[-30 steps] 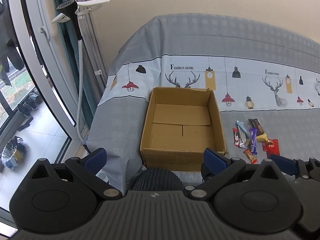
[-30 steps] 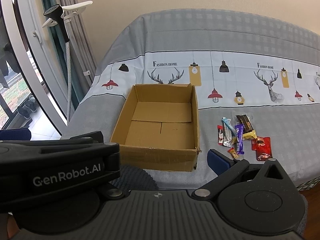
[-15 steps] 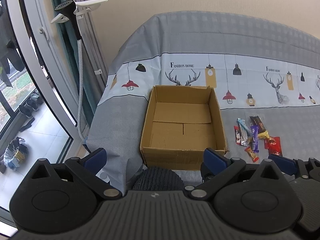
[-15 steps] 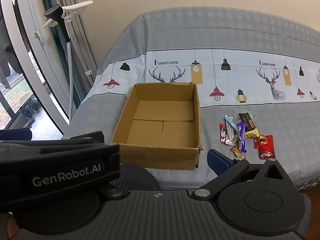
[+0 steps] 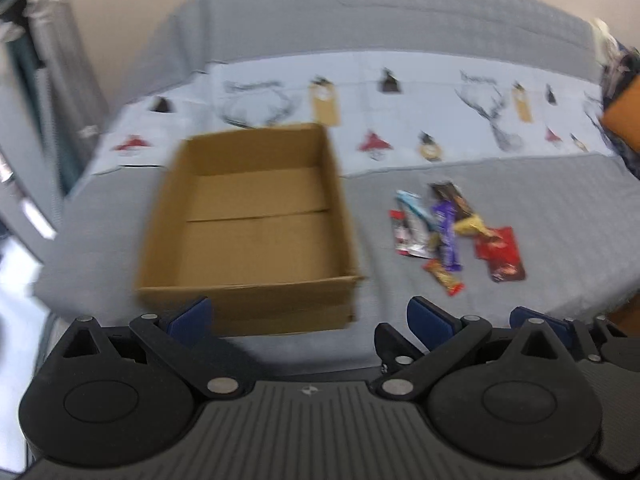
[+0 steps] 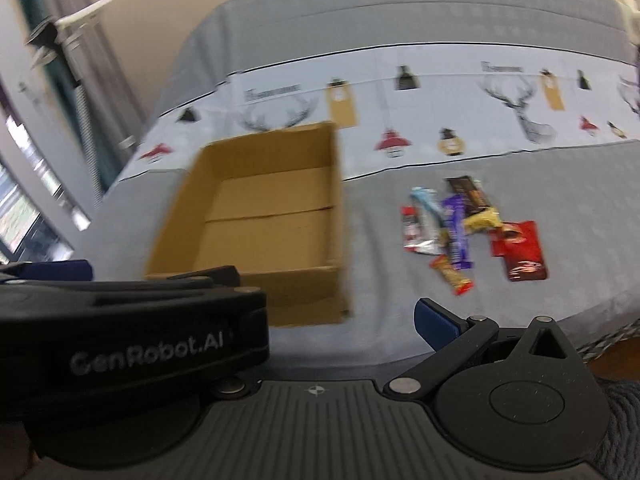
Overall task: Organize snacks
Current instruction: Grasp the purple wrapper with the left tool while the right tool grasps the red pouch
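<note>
Left wrist view: snacks [image 5: 452, 232] lie beyond both grippers' wide-spread, empty jaws, right of the box [image 5: 252, 228].

Grey tablecloth [image 6: 520, 20] with deer and lantern print covers the surface; garment steamer [image 6: 56, 36] stands left, beside curtains [image 6: 100, 60].

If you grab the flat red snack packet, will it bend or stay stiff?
The red packet looks thin and lies flat on the grey cloth, so it would probably flop at the edges. It seems light for its size. Its wrapper looks shiny, so it may slip a little between the jaws.
</note>
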